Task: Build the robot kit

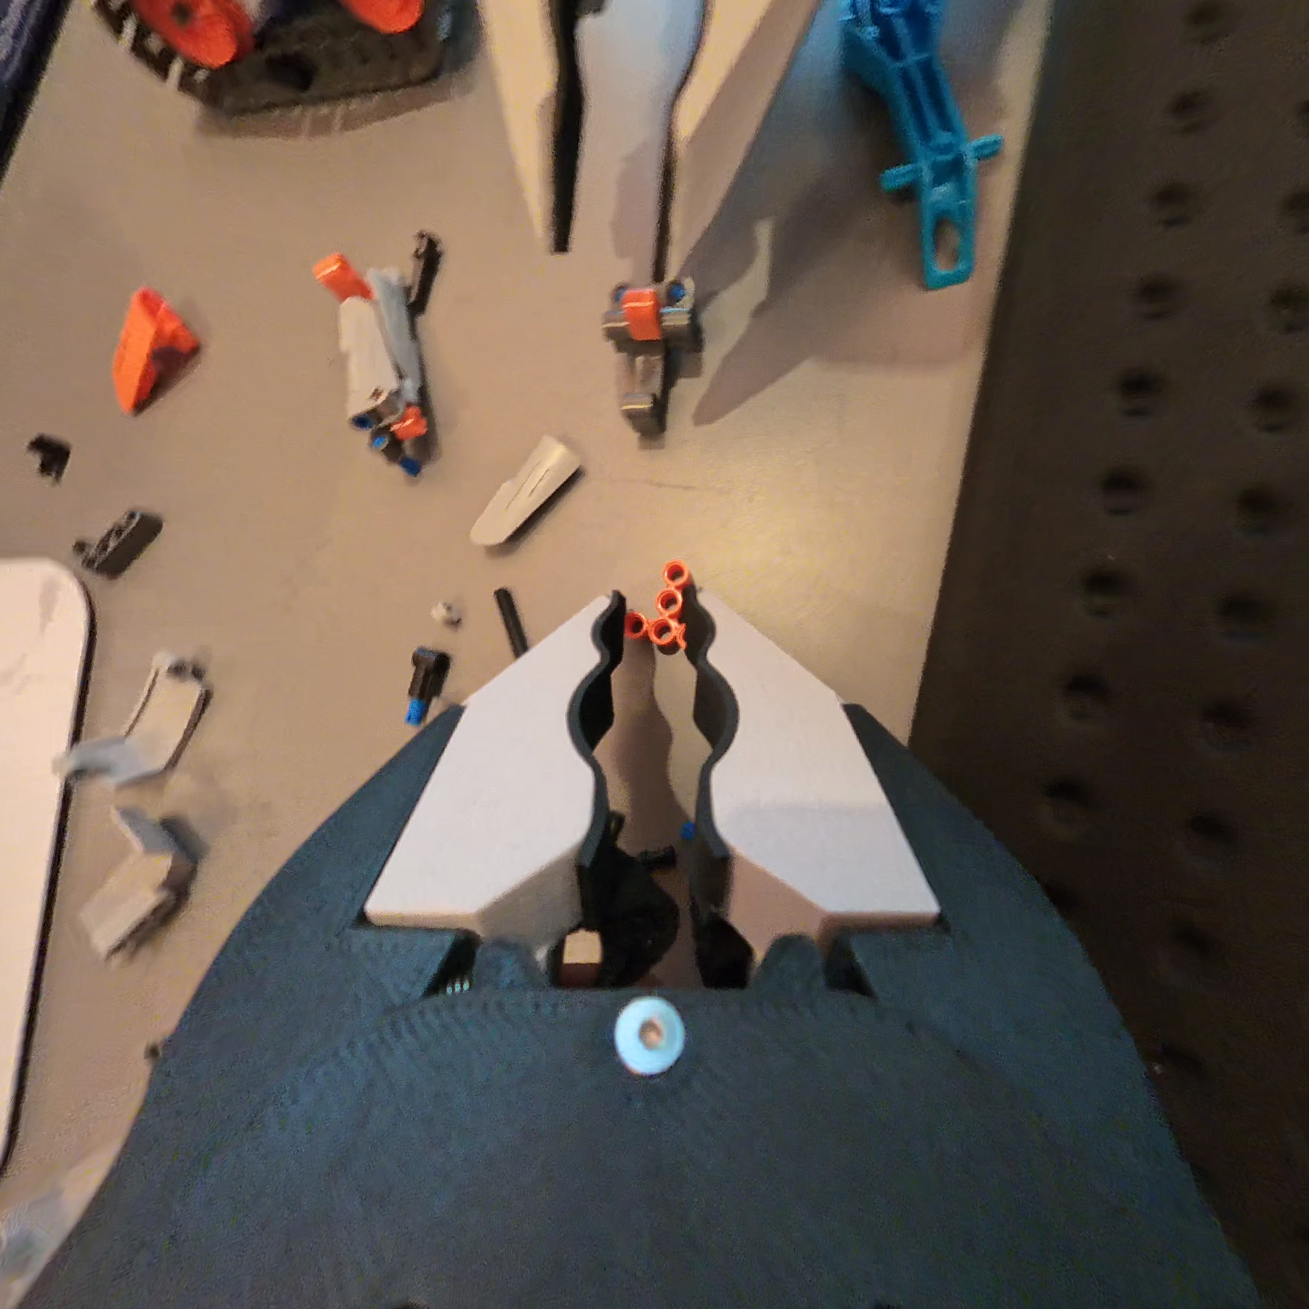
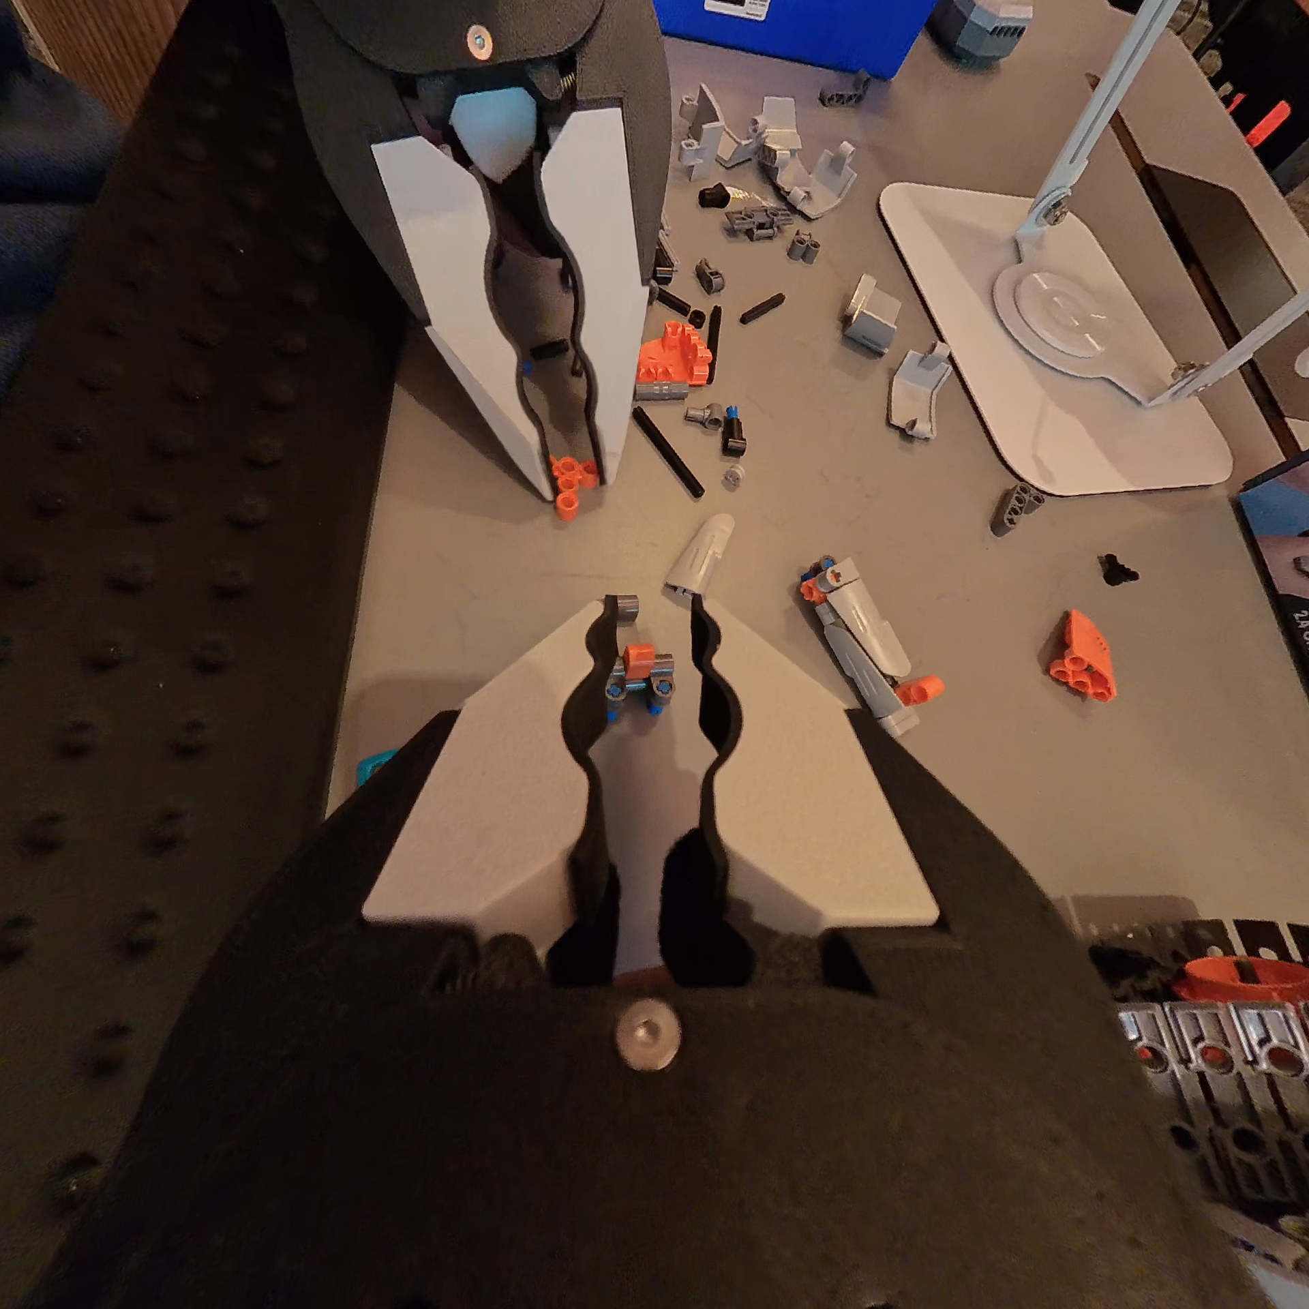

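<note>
Grey and matte, the worktop carries a scatter of small building-toy parts, with a dark studded mat along one edge and a white tray-like lamp base on the far side from it. My left tool points down at the worktop, its jaws narrowed on a small orange connector piece that sits between the tips and touches them, so it is clenched on that piece; the right wrist view shows the same orange piece at those tips. My right tool is released, jaws apart, with a small grey, orange and blue assembly lying on the worktop between its fingers, close to one finger; I cannot tell whether it touches. Just beyond the right tool lies a pale grey curved panel. Farther out sit a longer grey-and-orange assembly and an orange wedge piece, well apart from both tools.
</note>
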`<control>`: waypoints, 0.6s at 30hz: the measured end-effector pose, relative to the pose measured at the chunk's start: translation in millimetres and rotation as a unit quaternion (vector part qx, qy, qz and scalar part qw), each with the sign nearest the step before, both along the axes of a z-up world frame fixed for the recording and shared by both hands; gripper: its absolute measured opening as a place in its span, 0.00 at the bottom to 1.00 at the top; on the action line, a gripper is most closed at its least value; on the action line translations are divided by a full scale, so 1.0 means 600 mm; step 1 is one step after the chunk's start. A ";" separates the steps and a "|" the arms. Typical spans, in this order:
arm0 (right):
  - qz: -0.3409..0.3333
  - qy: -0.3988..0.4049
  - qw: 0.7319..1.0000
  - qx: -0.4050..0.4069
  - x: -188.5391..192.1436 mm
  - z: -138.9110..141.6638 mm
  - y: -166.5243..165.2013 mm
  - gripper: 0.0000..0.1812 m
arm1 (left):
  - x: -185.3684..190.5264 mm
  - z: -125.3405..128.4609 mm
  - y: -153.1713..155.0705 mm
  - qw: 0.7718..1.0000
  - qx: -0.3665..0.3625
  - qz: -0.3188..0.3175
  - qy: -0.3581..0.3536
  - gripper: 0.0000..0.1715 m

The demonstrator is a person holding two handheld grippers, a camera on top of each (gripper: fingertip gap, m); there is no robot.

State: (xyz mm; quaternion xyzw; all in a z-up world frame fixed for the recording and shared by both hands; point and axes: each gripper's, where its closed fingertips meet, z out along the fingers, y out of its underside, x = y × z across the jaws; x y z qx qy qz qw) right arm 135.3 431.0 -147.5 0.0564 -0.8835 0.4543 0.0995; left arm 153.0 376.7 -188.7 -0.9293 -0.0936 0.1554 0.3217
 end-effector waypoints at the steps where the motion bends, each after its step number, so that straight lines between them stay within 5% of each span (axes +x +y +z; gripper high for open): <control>1: 0.000 0.000 1.000 0.000 0.000 0.000 0.000 0.10 | -0.005 0.000 -0.005 1.000 0.003 0.025 0.002 0.09; 5: -0.001 0.000 1.000 -0.002 0.000 0.001 -0.002 0.10 | -0.009 0.001 -0.010 0.997 0.019 0.074 0.005 0.09; 18: -0.011 0.004 1.000 -0.018 -0.006 0.012 -0.001 0.10 | -0.011 0.069 -0.059 0.996 0.031 0.045 0.074 0.17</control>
